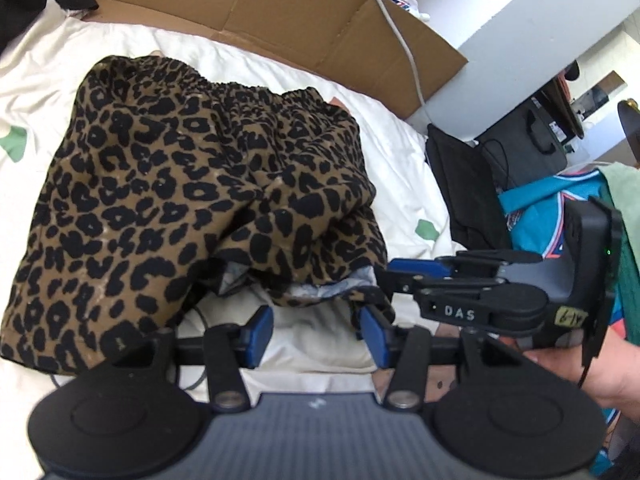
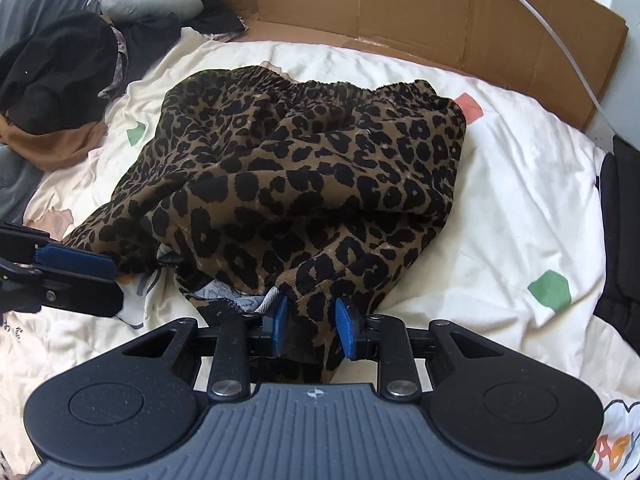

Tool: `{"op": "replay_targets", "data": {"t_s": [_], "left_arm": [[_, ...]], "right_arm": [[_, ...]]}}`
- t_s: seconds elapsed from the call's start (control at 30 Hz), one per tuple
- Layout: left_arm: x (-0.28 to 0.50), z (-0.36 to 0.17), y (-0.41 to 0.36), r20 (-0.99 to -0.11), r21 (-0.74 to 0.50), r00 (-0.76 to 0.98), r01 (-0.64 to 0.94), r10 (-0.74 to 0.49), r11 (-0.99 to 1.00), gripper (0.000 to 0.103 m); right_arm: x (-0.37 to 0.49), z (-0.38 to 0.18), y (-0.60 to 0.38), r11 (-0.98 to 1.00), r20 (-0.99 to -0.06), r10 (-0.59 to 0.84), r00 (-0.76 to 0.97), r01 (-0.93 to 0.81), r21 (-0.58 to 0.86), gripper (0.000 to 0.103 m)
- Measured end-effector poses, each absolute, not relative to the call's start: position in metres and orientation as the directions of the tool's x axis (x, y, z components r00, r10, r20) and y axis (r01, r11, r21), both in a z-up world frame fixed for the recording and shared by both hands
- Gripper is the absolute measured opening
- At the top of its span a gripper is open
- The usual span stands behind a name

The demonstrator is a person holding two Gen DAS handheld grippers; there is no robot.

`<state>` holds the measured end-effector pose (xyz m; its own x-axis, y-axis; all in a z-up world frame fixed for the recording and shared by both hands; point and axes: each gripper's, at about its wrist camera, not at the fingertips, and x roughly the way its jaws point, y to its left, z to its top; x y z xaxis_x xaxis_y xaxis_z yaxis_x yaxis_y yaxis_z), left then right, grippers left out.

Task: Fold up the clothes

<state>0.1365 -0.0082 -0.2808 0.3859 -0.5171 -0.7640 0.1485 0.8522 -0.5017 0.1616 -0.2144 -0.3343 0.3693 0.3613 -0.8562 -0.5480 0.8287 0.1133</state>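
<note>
Left gripper [image 1: 316, 334] spread apart, empty over the white bedsheet [image 1: 400, 160], right gripper [image 2: 311, 326] clamped on the leopard-print garment [image 2: 320, 184] hem

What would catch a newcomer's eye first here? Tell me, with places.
The leopard-print garment dominates, bunched in the middle of the white bedspread. At its near hem the right tongs have fabric between their blue pads, while the left tongs stand open just short of it. Brown cardboard lines the far edge of the bed.
</note>
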Motion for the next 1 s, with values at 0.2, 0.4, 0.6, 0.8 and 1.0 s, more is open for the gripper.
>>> {"op": "replay_targets", "data": {"t_s": [0.2, 0.4, 0.6, 0.8, 1.0], "left_arm": [[0.136, -0.289, -0.008, -0.785, -0.483, 0.371, 0.134, -0.496, 0.865, 0.051], [0.136, -0.306, 0.003, -0.814, -0.451, 0.371, 0.082, -0.447, 0.889, 0.051], [0.139, -0.316, -0.001, -0.835, -0.403, 0.350, 0.138, -0.425, 0.905, 0.051], [0.144, -0.321, -0.023, -0.843, -0.367, 0.330, 0.224, -0.424, 0.903, 0.052], [0.151, -0.333, -0.052, -0.862, -0.285, 0.330, 0.312, -0.385, 0.906, 0.054]], "right_arm": [[0.163, -0.325, -0.222, 0.852, -0.843, 0.318, 0.435, -0.521, 0.053, 0.004], [0.168, -0.314, -0.257, 0.897, -0.832, 0.297, 0.468, -0.435, 0.076, 0.003], [0.175, -0.308, -0.294, 0.943, -0.826, 0.249, 0.505, -0.321, 0.088, 0.003], [0.182, -0.305, -0.322, 0.969, -0.817, 0.206, 0.539, -0.231, 0.092, 0.002], [0.189, -0.300, -0.340, 0.985, -0.812, 0.153, 0.563, -0.150, 0.081, 0.002]]}}
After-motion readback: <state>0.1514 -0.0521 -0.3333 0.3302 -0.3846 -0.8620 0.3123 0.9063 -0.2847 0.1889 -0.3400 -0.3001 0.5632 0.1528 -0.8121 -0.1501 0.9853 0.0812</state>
